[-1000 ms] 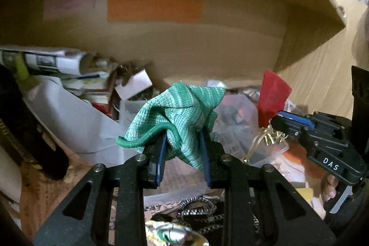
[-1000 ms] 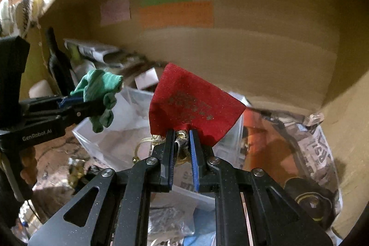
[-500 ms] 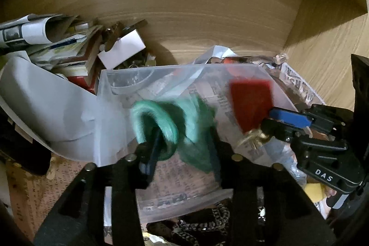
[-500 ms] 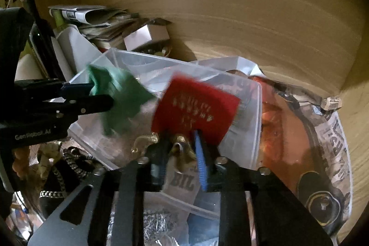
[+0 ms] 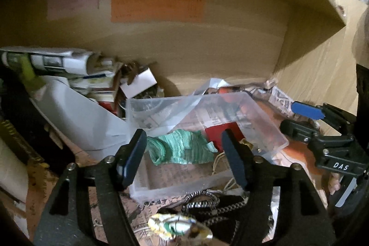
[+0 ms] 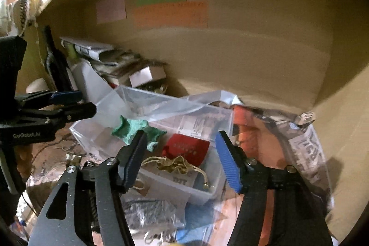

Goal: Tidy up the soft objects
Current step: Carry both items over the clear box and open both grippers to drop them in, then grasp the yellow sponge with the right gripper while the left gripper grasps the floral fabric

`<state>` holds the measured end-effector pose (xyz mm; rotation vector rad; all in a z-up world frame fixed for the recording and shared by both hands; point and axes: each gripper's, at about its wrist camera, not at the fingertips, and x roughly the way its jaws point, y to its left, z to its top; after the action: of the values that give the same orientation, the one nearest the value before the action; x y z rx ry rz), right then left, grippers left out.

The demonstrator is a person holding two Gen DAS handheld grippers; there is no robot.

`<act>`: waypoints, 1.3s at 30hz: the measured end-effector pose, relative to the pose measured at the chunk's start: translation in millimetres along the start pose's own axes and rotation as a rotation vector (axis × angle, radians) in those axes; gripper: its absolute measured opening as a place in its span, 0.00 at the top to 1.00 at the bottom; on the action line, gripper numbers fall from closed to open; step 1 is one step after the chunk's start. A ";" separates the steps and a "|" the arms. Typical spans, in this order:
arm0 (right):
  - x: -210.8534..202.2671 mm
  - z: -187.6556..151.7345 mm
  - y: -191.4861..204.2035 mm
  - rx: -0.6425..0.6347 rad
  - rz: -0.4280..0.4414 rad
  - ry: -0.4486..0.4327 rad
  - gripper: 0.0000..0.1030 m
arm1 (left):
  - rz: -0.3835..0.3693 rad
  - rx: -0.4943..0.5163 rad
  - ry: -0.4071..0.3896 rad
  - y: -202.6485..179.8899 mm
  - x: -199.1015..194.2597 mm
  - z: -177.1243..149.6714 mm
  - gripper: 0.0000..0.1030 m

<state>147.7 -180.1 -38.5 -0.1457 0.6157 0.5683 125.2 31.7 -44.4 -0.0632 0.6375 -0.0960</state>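
A green knitted cloth (image 5: 182, 149) lies in a clear plastic box (image 5: 265, 121); it also shows in the right wrist view (image 6: 133, 128). A red pouch (image 6: 186, 149) with a gold drawstring (image 6: 173, 164) lies beside it in the same box (image 6: 92, 130), and shows in the left wrist view (image 5: 221, 133). My left gripper (image 5: 184, 156) is open and empty just above the green cloth. My right gripper (image 6: 182, 156) is open and empty just above the red pouch. Each gripper shows in the other's view, the right one (image 5: 306, 117) and the left one (image 6: 69, 103).
The box sits in a cluttered wooden shelf nook. Rolled newspapers (image 5: 57, 61) and small cartons (image 5: 138, 82) are at the back left. A white sheet (image 5: 76, 117) leans left. Chains (image 5: 203, 200) and a foil wrapper (image 5: 177, 227) lie in front. A crinkled bag (image 6: 299, 149) lies right.
Both grippers dipped to the box, opened, and let go: the green cloth and the red pouch now lie inside it. Both grippers have pulled back slightly.
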 end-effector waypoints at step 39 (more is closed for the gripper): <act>-12.0 -123.2 -3.2 0.157 0.001 0.198 0.52 | -0.055 -0.079 0.102 1.6 -0.4 -95.2 0.82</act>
<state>79.2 -224.5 -131.6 -0.0544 0.8502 0.5078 68.1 30.5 -120.6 -0.1524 0.7412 -0.1274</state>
